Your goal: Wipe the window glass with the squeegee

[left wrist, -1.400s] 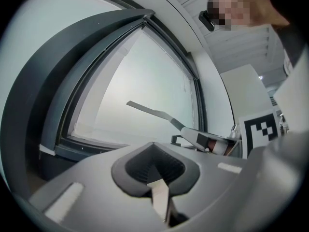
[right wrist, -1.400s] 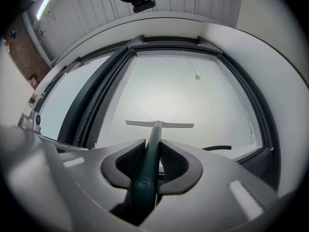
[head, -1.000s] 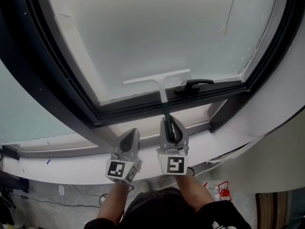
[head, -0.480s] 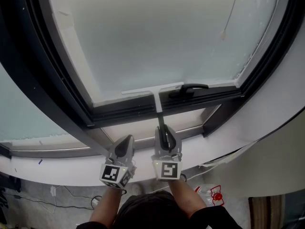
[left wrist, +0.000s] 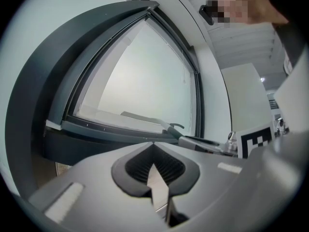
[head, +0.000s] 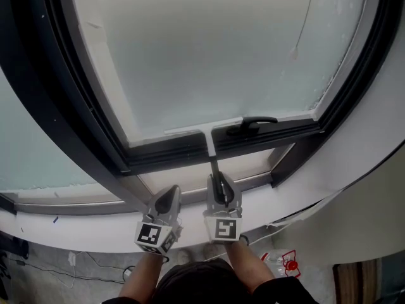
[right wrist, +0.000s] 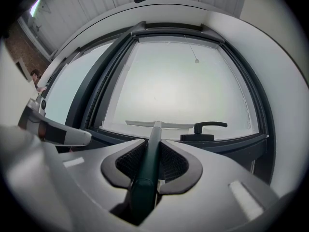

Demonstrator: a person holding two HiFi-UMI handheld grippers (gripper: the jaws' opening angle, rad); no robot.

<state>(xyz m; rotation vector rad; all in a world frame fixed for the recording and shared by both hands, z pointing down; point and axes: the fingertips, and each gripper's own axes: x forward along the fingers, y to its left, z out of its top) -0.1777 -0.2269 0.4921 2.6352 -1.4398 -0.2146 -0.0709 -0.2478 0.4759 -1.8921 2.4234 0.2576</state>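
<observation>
Two grippers held under a window, one gripping a squeegee.
Clenched on the dark handle of the squeegee [head: 209, 145] is the right gripper [head: 220, 183]; the tool's pale blade lies crosswise straight ahead of it, along the bottom edge of the window glass [head: 209, 56], just above the dark frame [head: 183, 149]. A black window handle [head: 254, 123] sits just right of the blade. Close beside it on the left, the left gripper [head: 168, 194] has its jaws pressed together on nothing.

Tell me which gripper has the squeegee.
The right gripper: its jaws clamp the dark handle of the squeegee. The left gripper beside it is shut on nothing.
</observation>
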